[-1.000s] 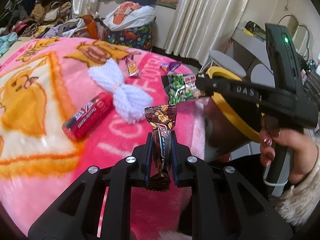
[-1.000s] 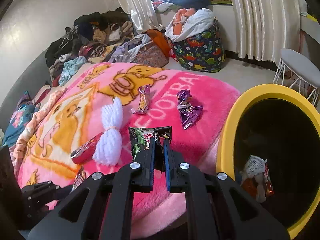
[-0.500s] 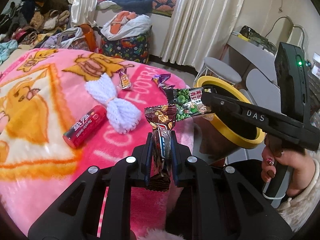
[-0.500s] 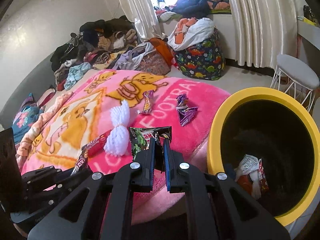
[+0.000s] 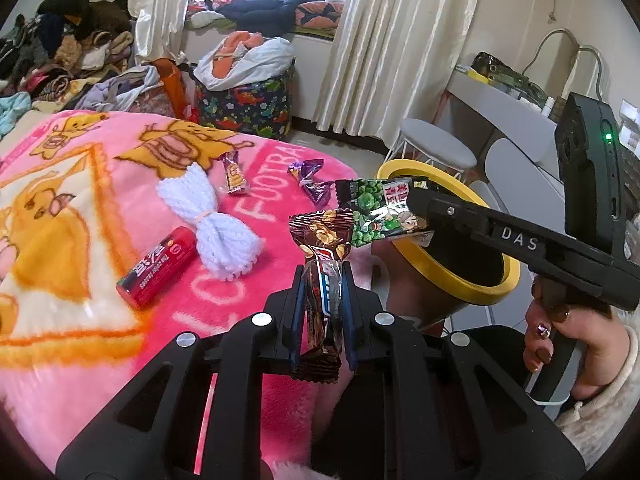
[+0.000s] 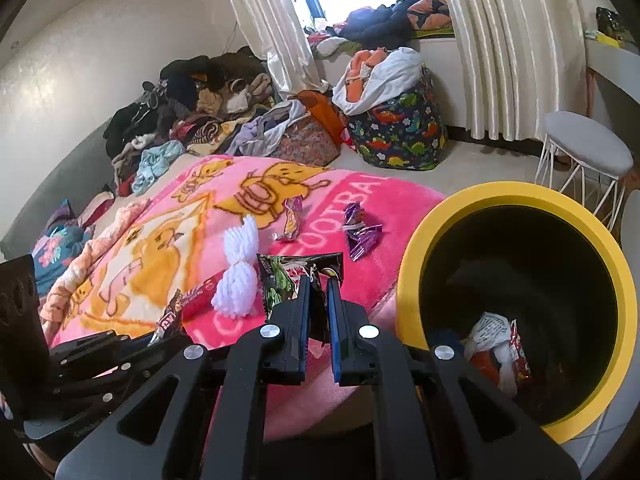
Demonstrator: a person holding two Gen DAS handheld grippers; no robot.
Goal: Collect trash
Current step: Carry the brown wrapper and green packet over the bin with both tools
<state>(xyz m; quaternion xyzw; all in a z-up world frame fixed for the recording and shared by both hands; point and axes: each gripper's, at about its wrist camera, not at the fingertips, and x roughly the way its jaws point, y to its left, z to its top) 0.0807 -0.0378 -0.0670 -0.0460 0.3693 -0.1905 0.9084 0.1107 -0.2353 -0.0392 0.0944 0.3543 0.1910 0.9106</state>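
Carrying: both grippers have come up off the pink blanket (image 5: 100, 360) toward the yellow-rimmed bin (image 6: 516, 200), now larger in the right wrist view.
Left gripper (image 5: 322, 304): fingers clamped on a brown candy bar wrapper (image 5: 322, 248).
Right gripper (image 6: 318, 300): fingers shut tight on a green pea snack packet (image 6: 280, 276), near the bin's left rim.
Meaning: drop likely comes next.
Left behind: purple wrapper (image 6: 360, 232), small snack wrapper (image 6: 292, 220), red tube (image 5: 158, 268), white yarn bundle (image 5: 216, 224).
Room: bin mouth open, some trash already inside; blanket edge just beside its rim.

Pink blanket (image 5: 100, 360), red tube (image 5: 158, 267), white yarn (image 5: 216, 228), two wrappers (image 5: 314, 184)
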